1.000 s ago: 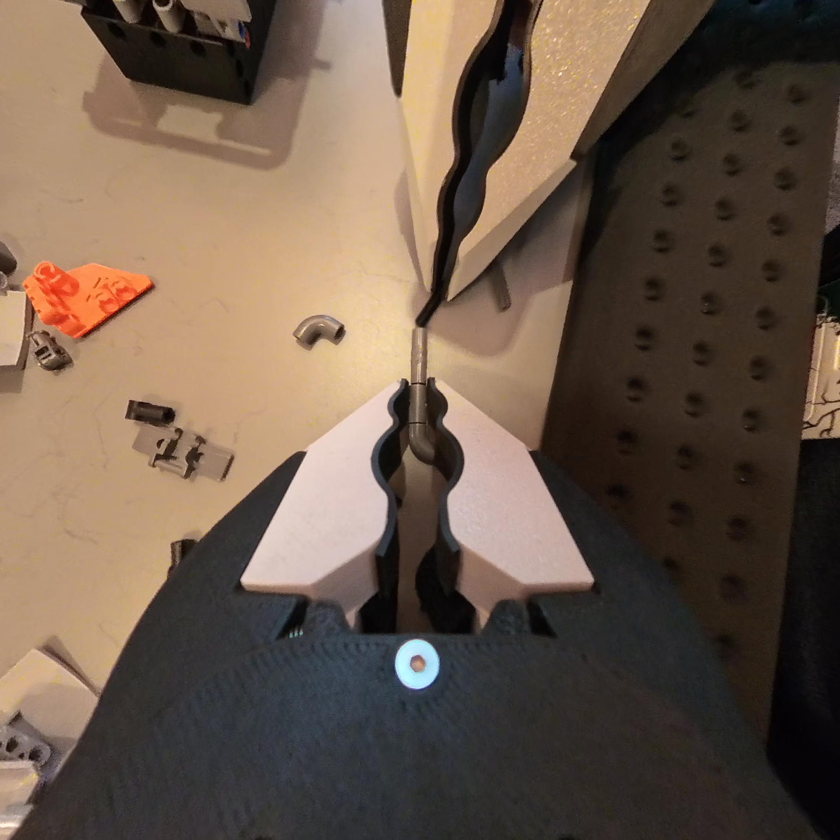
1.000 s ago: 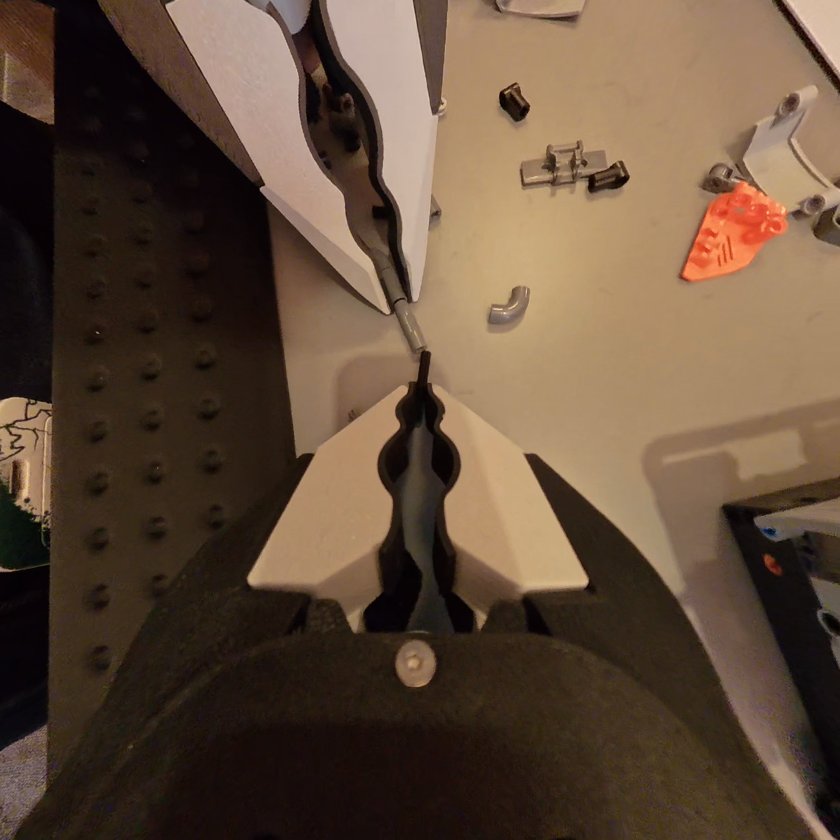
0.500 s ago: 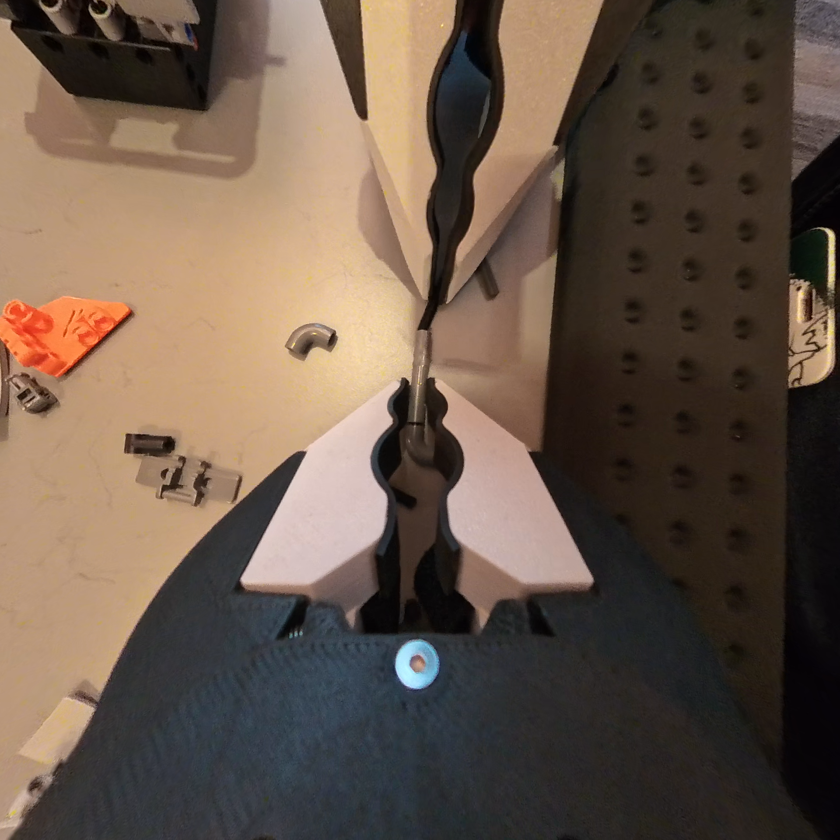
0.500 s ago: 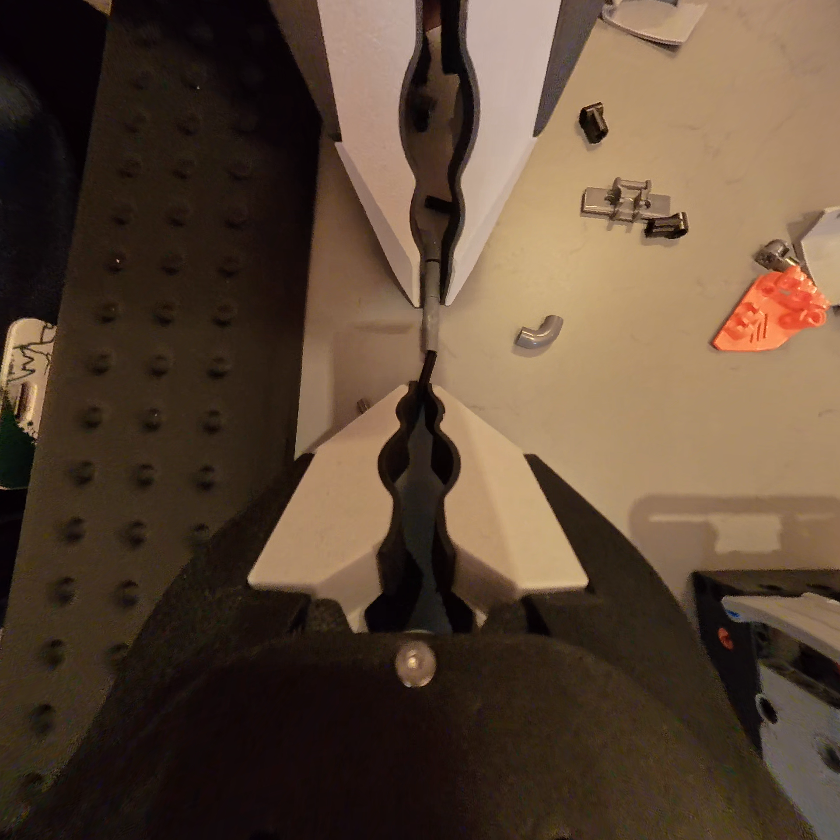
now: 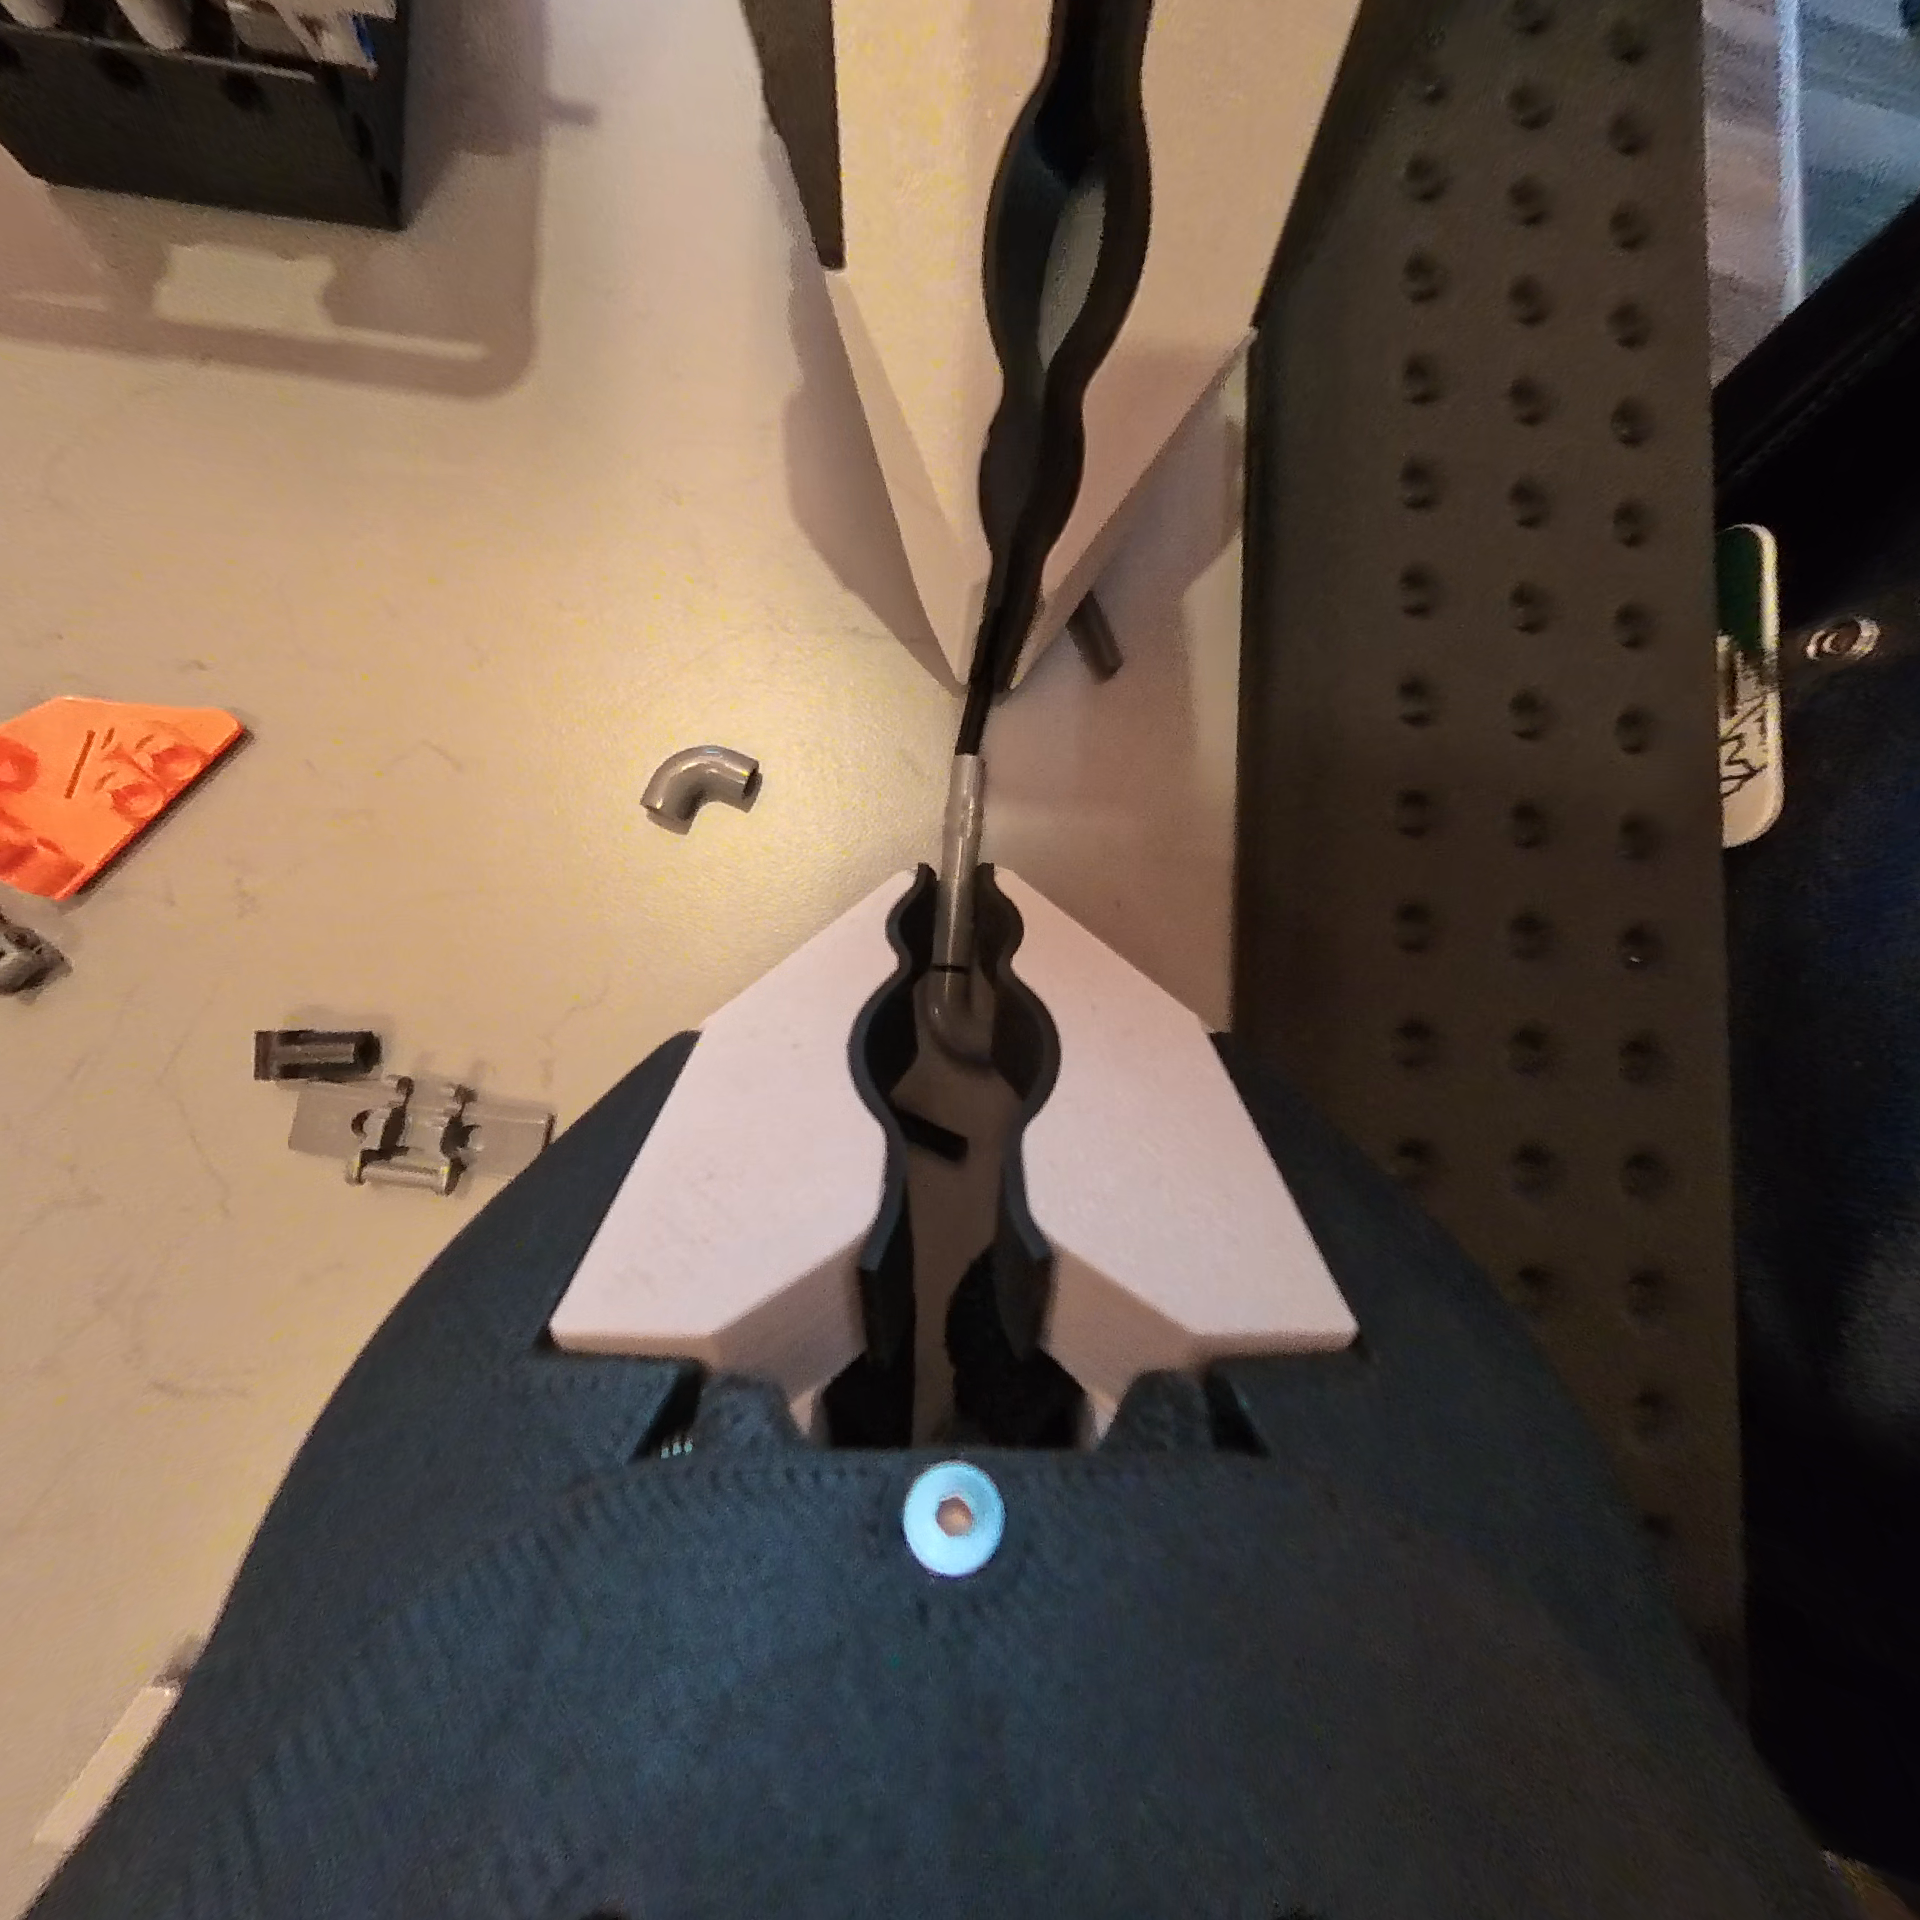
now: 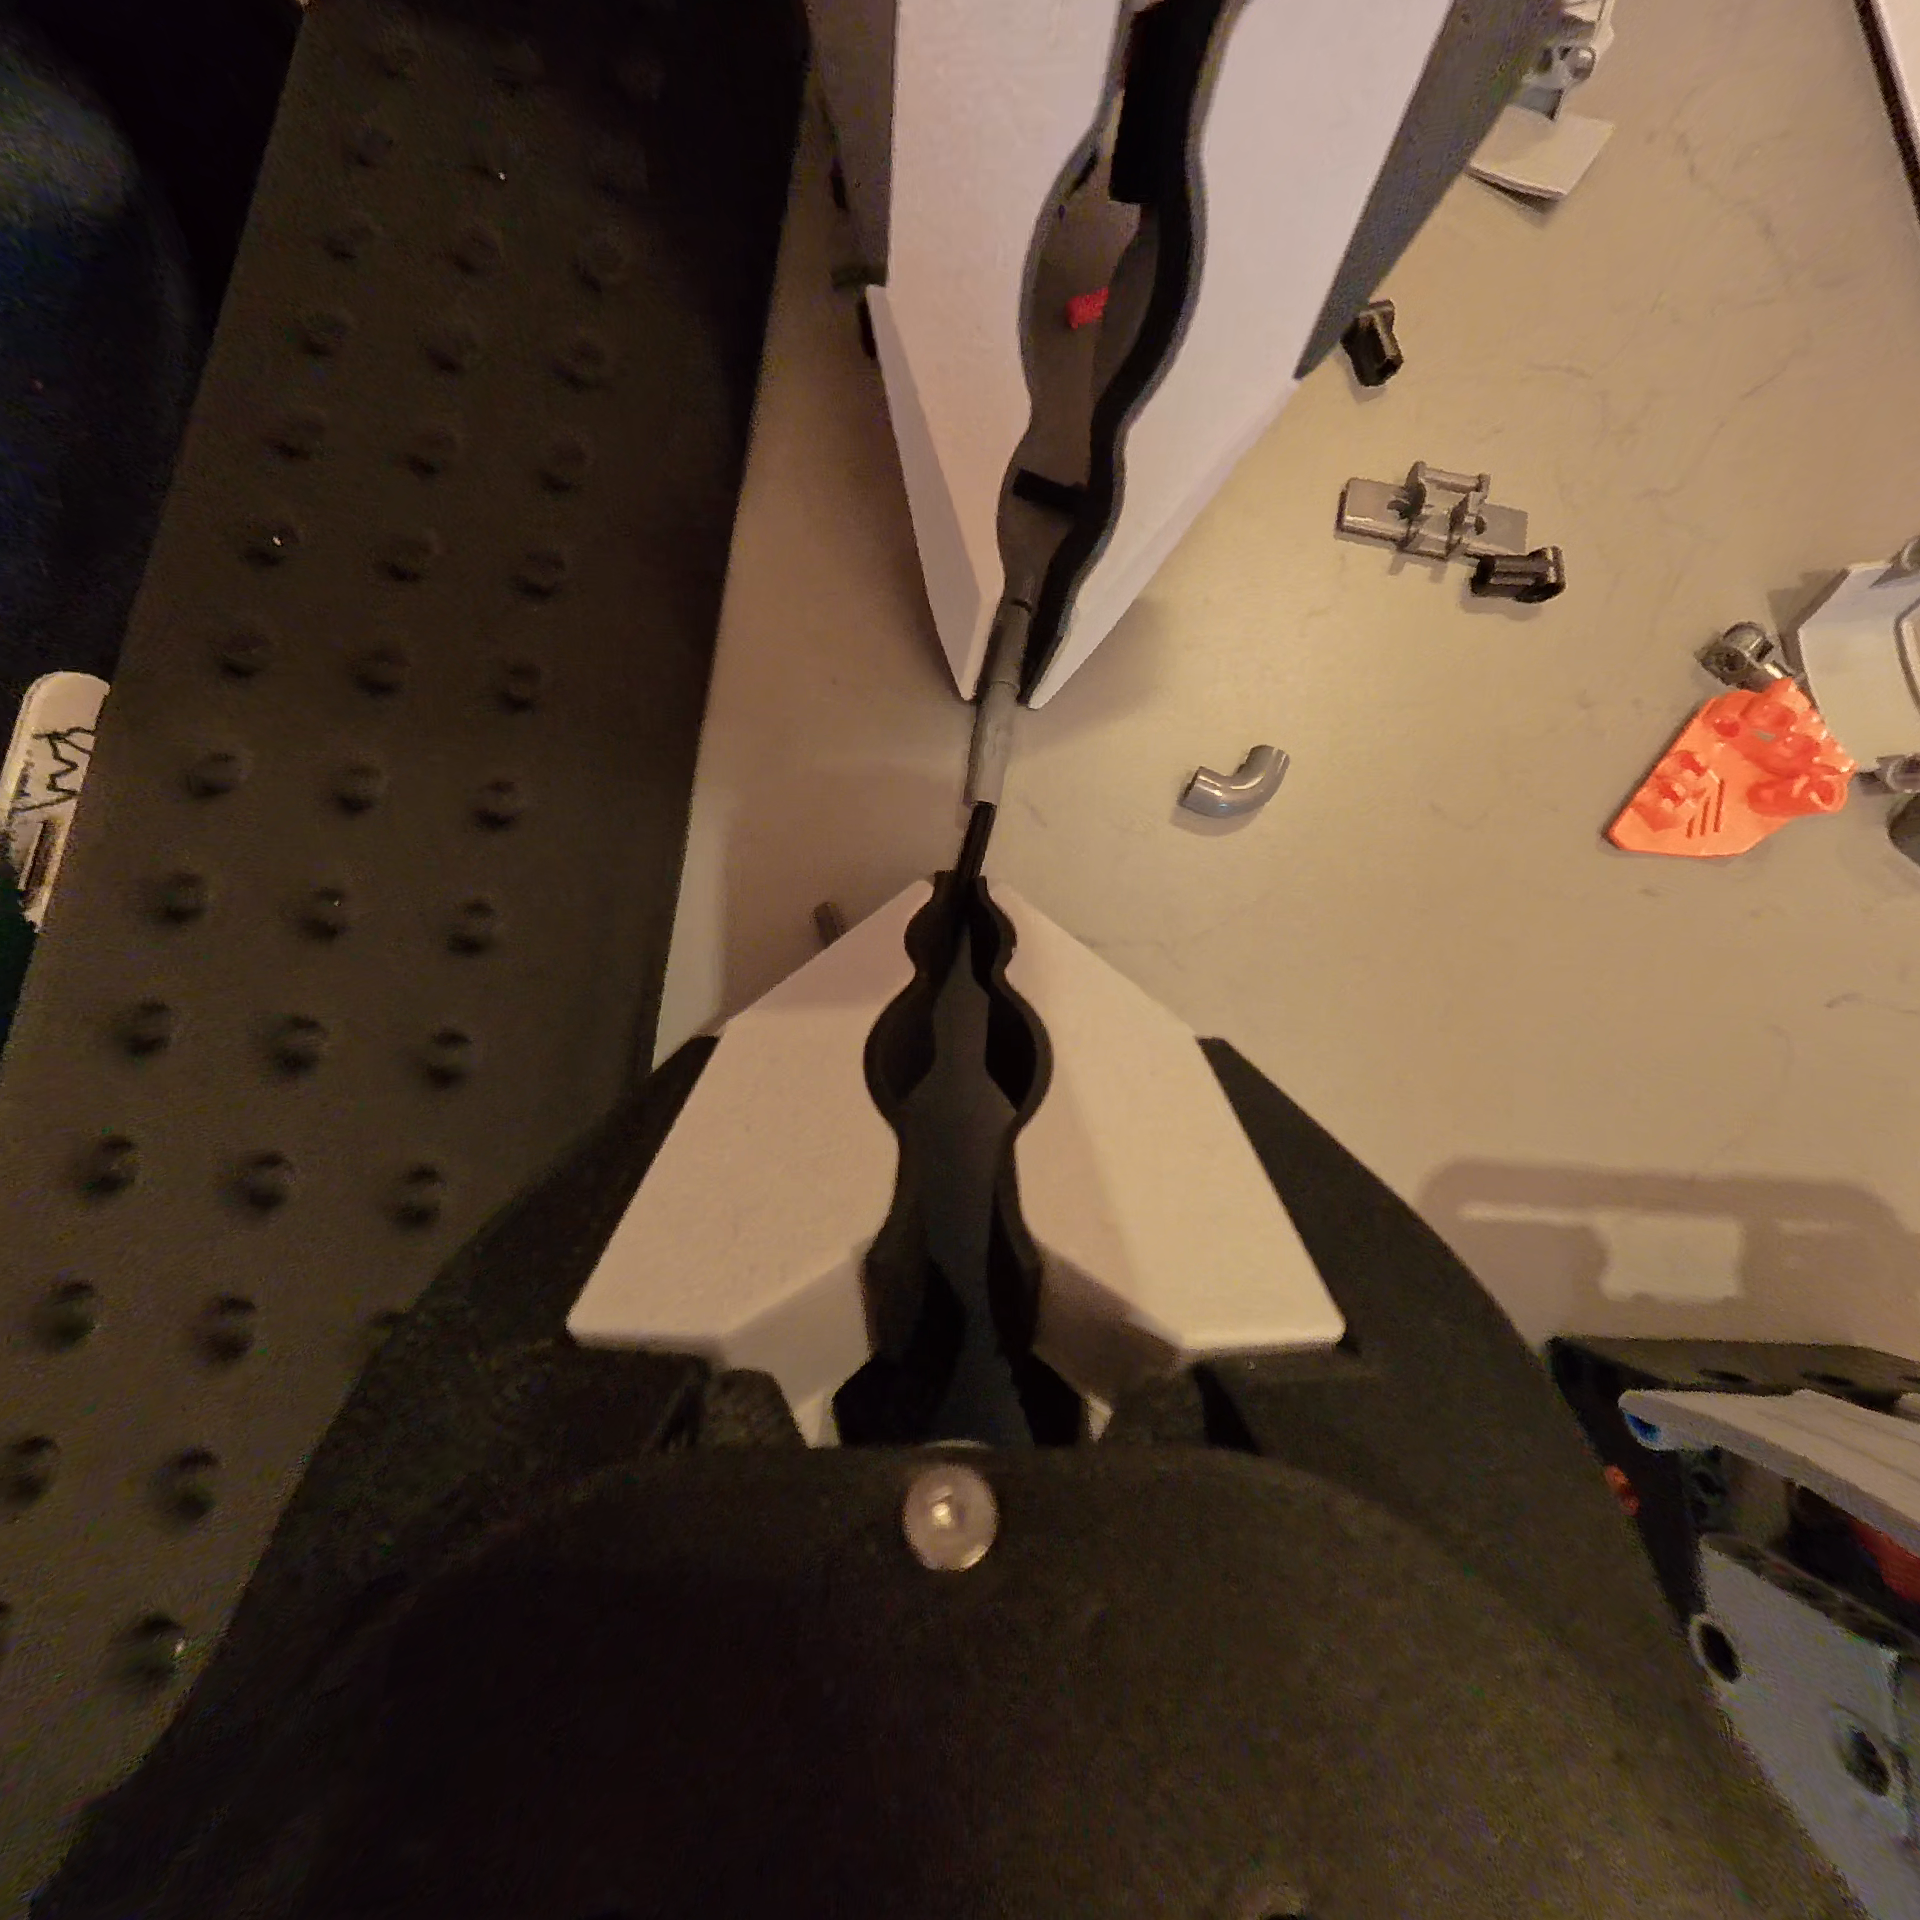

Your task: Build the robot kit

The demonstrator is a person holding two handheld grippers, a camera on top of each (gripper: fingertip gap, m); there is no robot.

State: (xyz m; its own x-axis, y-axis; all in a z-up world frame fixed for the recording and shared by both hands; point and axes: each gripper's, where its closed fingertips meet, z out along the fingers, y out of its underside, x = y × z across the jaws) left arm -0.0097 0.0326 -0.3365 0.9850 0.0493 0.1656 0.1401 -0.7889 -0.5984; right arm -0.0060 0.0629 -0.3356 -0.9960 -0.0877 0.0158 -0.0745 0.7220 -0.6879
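**Two grippers met tip to tip over a tabletop, a grey tube joined to a black rod between them.**
Left to right: an orange plate (image 5: 99, 795) lay at 9 o'clock, a grey clip (image 5: 421, 1143) at 8, and a loose elbow (image 5: 698, 788) just left of centre. At centre the left gripper (image 5: 956, 883) had its fingers pressed on the grey tube (image 5: 961, 831); from 12 o'clock the right gripper (image 6: 961, 894) pinched the black rod (image 6: 979, 836), whose end sat in the tube. A studded board (image 5: 1507, 727) ran along 3 o'clock. Both parts looked light, stiff, smooth and thin, so each was probably best held close to the joint.
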